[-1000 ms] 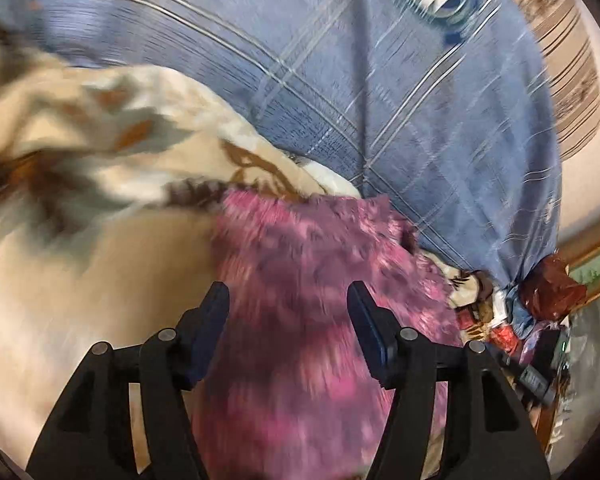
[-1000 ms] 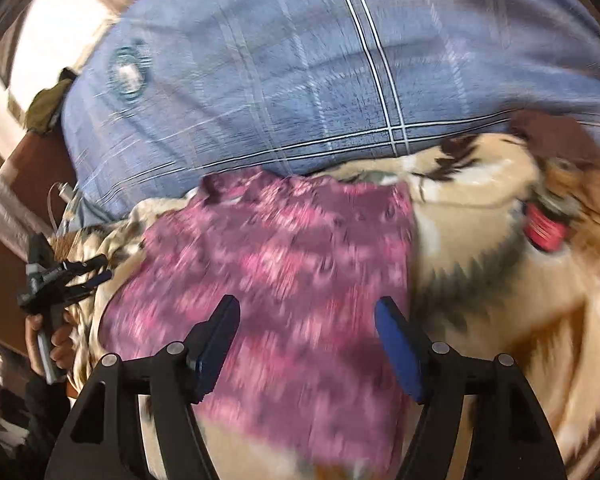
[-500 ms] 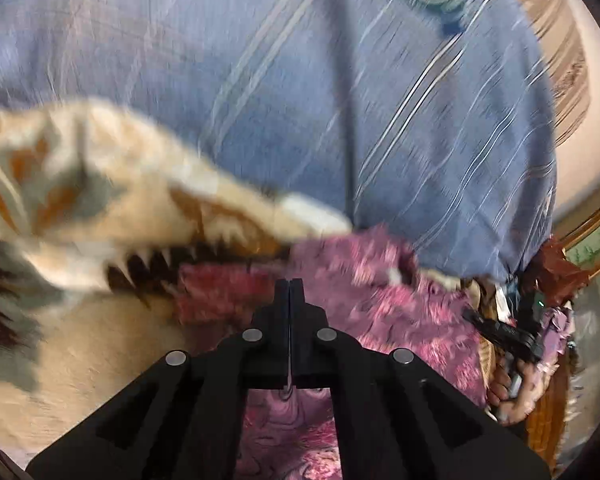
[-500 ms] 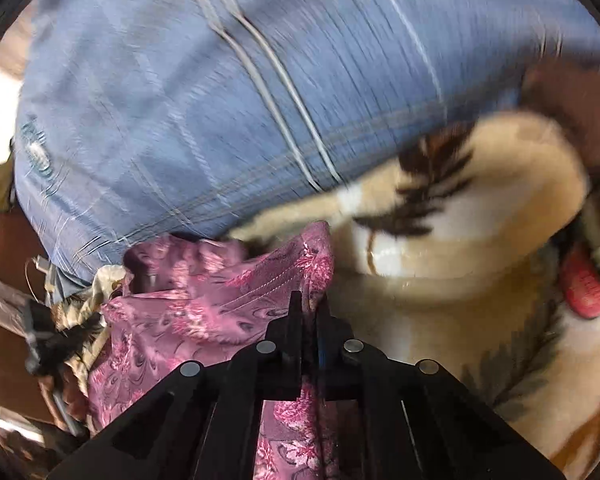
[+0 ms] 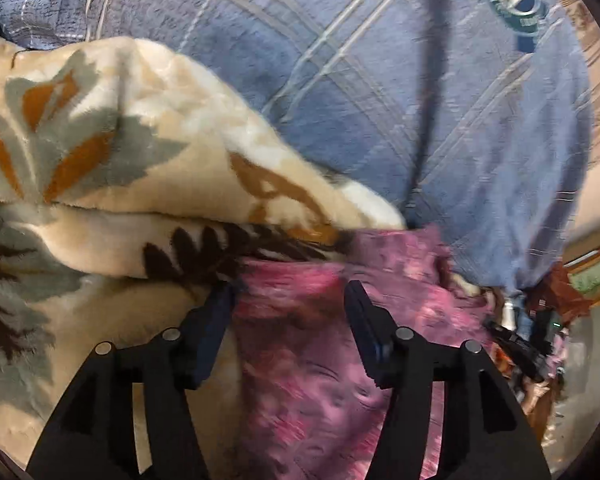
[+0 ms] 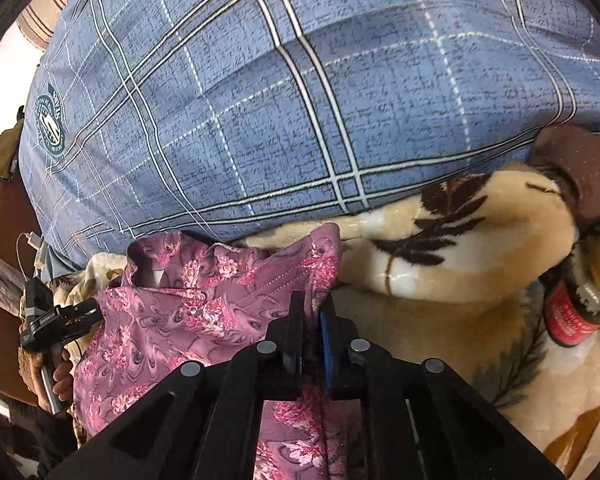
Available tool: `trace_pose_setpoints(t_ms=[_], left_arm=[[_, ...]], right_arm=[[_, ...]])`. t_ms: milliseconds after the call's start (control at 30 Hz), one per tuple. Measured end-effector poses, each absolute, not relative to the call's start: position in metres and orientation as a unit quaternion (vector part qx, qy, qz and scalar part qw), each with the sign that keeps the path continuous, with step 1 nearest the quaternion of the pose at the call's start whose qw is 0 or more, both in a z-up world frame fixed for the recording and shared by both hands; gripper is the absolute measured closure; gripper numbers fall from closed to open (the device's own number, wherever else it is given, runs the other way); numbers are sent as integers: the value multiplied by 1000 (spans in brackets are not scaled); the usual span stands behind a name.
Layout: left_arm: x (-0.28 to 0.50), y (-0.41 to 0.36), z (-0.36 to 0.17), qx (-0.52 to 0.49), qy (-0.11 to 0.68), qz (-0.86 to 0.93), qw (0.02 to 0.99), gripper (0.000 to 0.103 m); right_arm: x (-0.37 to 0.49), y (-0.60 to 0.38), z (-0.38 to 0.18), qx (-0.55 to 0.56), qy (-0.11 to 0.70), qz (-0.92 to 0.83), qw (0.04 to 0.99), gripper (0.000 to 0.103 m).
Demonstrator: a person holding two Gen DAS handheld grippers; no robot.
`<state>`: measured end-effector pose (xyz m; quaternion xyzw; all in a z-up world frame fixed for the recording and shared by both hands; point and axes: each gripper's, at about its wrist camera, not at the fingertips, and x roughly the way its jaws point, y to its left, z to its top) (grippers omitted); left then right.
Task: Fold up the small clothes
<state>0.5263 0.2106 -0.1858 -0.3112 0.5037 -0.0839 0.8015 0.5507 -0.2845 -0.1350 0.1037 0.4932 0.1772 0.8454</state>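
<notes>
left wrist view looks over a cream plush blanket [image 5: 112, 128] with grey, orange and brown leaf shapes, bunched into a thick fold on the left. behind it rises a blue plaid pillow [image 5: 380, 80] with a round green emblem at the upper right. the left gripper [image 5: 288, 312] stands wide, nothing pinched; its fingers [image 5: 216, 320] straddle the near edge of the pink floral garment [image 5: 320, 380], which lies on the blanket below the pillow. this view is blurred, so the print is hard to read. at the far right it shows a wooden edge and some dark clutter that i cannot name.

right wrist view is sharper and shows, at its left edge, a hand [image 6: 54, 376] gripping the other gripper's black handle [image 6: 52, 320], plus a white charger and cable [image 6: 36, 248]. the right gripper [image 6: 312, 312] is clamped narrow on a raised corner of the pink floral garment [image 6: 188, 320], whose stitched hem stands up against the pillow [image 6: 300, 100]. further right, the blanket [image 6: 440, 280] carries a red-labelled cylinder [image 6: 568, 316], partly hidden.
</notes>
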Motion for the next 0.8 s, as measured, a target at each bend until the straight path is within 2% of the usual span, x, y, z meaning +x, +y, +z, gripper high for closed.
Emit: trace_pose_setpoints(t_ms=[133, 167, 200, 467, 633, 700, 733, 767, 800], left_arm=[[529, 202, -189, -285, 497, -76, 816, 50], [529, 195, -186, -268, 497, -78, 822, 85], [529, 192, -187, -261, 505, -85, 818, 99], [533, 215, -129, -294, 407, -110, 858, 100], [571, 199, -153, -238, 440, -63, 864, 98], [586, 194, -186, -243, 502, -48, 829, 90], [587, 194, -193, -249, 521, -50, 815, 89], [580, 197, -187, -256, 520, -53, 813, 86], [570, 201, -176, -260, 514, -56, 815, 77]], right_arm=[[553, -281, -139, 103, 497, 176, 843, 95], [553, -282, -139, 101, 497, 173, 845, 97], [553, -282, -138, 97, 496, 171, 846, 98], [545, -302, -104, 104, 439, 140, 881, 99], [568, -295, -129, 83, 473, 122, 869, 99], [582, -289, -155, 77, 508, 107, 851, 94], [586, -287, -164, 76, 521, 100, 844, 90], [587, -287, -170, 78, 534, 96, 836, 90], [583, -288, -166, 86, 538, 95, 833, 90]])
